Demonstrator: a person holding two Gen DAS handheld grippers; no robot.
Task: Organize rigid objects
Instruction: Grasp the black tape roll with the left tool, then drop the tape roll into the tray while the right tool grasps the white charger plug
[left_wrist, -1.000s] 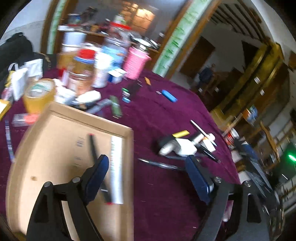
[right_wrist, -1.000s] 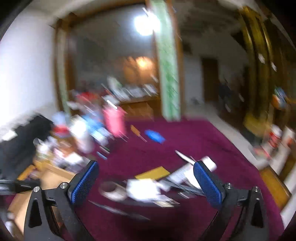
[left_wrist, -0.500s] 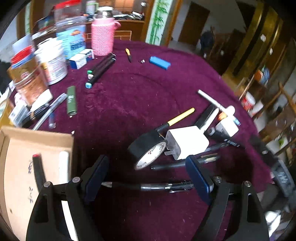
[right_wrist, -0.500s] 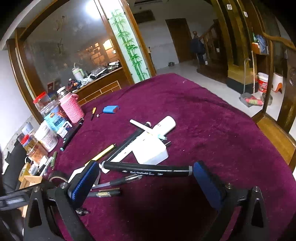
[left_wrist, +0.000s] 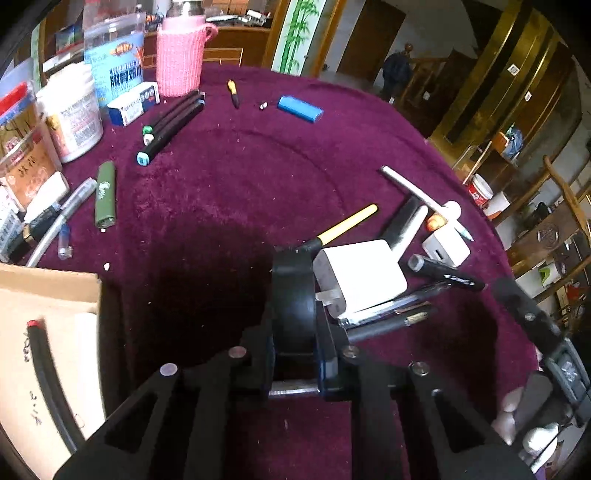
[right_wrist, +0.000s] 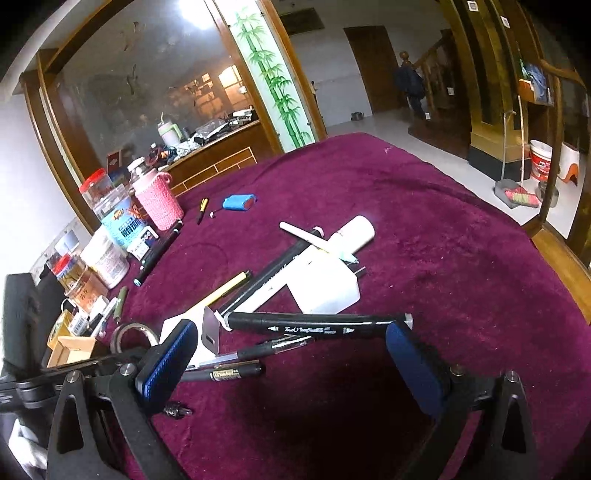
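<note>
Right now we are clamping the left hand-held gripper (left_wrist: 295, 347) narrowly on a black roll of tape (left_wrist: 293, 295), standing on edge between the pads, just above the maroon velvet tabletop (left_wrist: 229, 177). We are judging the roll light and stiff, a hard ring with smooth flat sides that could slip if pinched at the rim, so we are taking it across its width, where the pads are sitting flat. Our right hand-held gripper (right_wrist: 295, 354) is hanging wide open with nothing between its blue pads, which are framing a long black marker pen (right_wrist: 317, 323) lying crosswise on the cloth; that pen looks light, rigid and apt to roll, best pinched mid-barrel.

Just beyond the tape, the white square plug charger (left_wrist: 360, 275) is lying on a heap of dark pens, with a yellow-barrelled pencil (left_wrist: 347, 223) near it.

Only the left wrist view is showing the open brown cardboard box (left_wrist: 51, 291) beside the gripper, with a red-tipped black pen (left_wrist: 48, 376) inside, and farther off the green lighter-shaped stick (left_wrist: 105, 195) and the blue rectangular block (left_wrist: 300, 109). Only the right wrist view is showing the roll's hollow centre, and the charger's metal prongs (right_wrist: 209, 330) facing the camera. Both are showing the pink knitted bottle sleeve (right_wrist: 159, 201) at the far edge.
</note>
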